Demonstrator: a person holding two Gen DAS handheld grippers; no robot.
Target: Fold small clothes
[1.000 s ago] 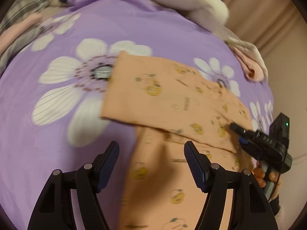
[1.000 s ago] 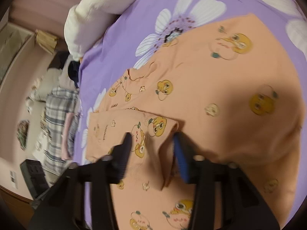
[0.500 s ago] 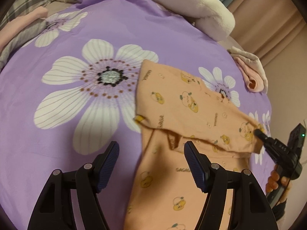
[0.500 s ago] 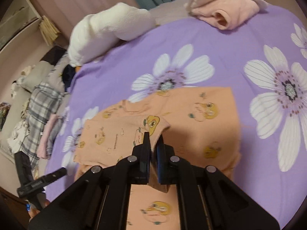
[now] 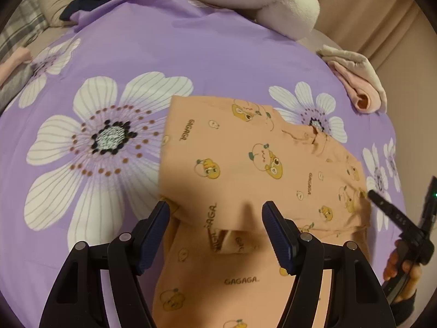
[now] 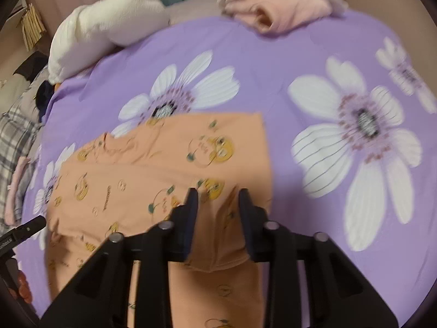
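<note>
A small peach garment point(image 5: 245, 169) printed with yellow cartoon figures lies on the purple flowered bedspread point(image 5: 136, 54), its upper part folded across the lower part. My left gripper point(image 5: 215, 216) is open and empty just above the fold's near edge. My right gripper point(image 6: 217, 199) is open over the garment point(image 6: 153, 169); the sleeve end lies loose between its fingers. The right gripper also shows at the garment's right edge in the left wrist view point(image 5: 382, 205).
A folded pink and cream garment point(image 5: 357, 84) lies at the far right edge of the bed. A white plush pillow point(image 5: 245, 2) lies at the head. Plaid and pink clothes point(image 6: 16, 147) are piled off the bedspread's side.
The right gripper opened and let go of the sleeve end it had pinched. The sleeve now lies folded across the body. The left gripper moved closer over the fold.
</note>
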